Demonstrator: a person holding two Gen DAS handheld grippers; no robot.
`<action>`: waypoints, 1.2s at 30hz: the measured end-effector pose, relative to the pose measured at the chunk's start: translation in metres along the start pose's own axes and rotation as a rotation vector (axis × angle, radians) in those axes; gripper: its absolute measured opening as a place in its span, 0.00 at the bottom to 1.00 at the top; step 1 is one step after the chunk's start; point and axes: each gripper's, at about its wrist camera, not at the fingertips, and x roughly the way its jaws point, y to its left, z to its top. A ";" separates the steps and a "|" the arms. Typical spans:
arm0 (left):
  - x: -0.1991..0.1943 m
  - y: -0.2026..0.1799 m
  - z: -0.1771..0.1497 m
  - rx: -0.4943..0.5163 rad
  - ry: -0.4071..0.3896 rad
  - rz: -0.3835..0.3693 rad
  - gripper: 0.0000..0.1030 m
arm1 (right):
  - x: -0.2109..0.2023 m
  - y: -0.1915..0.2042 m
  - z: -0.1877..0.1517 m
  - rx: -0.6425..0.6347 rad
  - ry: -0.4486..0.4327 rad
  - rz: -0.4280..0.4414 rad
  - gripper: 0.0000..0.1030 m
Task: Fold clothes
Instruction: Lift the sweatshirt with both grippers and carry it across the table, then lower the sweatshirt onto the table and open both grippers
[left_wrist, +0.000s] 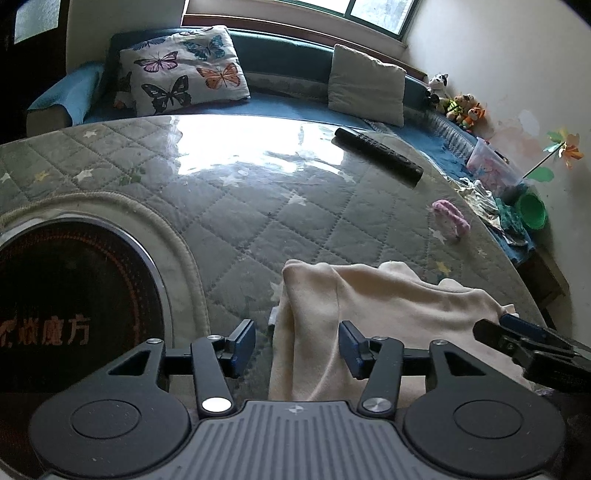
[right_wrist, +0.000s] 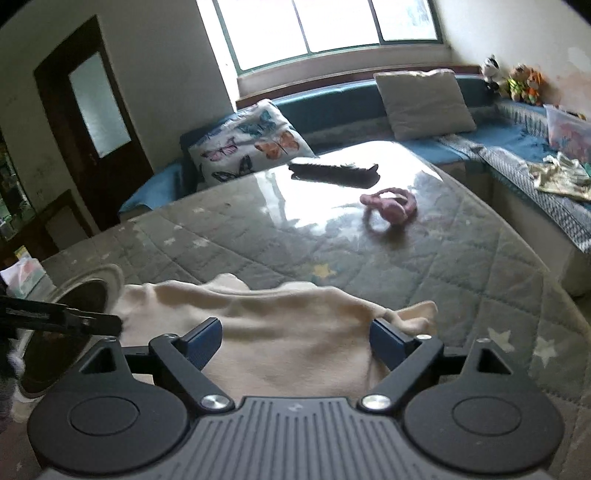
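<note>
A cream garment (left_wrist: 388, 306) lies rumpled on the quilted grey table cover, near the front edge. In the left wrist view my left gripper (left_wrist: 297, 345) is open, its blue pads either side of the garment's left edge, nothing pinched. My right gripper (left_wrist: 517, 332) comes in from the right at the garment's far corner. In the right wrist view the cream garment (right_wrist: 280, 328) spreads under my right gripper (right_wrist: 295, 341), which is open over the cloth. The left gripper (right_wrist: 74, 319) shows side-on at the garment's left end.
A black remote (left_wrist: 380, 155) and a pink hair tie (left_wrist: 452, 218) lie farther back on the table (left_wrist: 221, 206). A round black heater panel (left_wrist: 74, 302) sits at the left. A blue sofa with a butterfly pillow (left_wrist: 184, 70), a grey cushion (left_wrist: 365, 85) and toys wraps behind.
</note>
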 end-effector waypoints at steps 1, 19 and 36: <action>0.001 0.000 0.001 0.002 -0.001 0.002 0.55 | 0.002 -0.001 0.000 0.001 0.002 -0.005 0.87; 0.033 -0.001 0.023 0.036 -0.002 0.034 0.67 | 0.038 0.011 0.019 -0.075 0.036 -0.177 0.86; 0.001 -0.001 -0.005 0.084 -0.027 0.054 0.80 | -0.018 0.024 0.004 -0.116 0.002 -0.153 1.00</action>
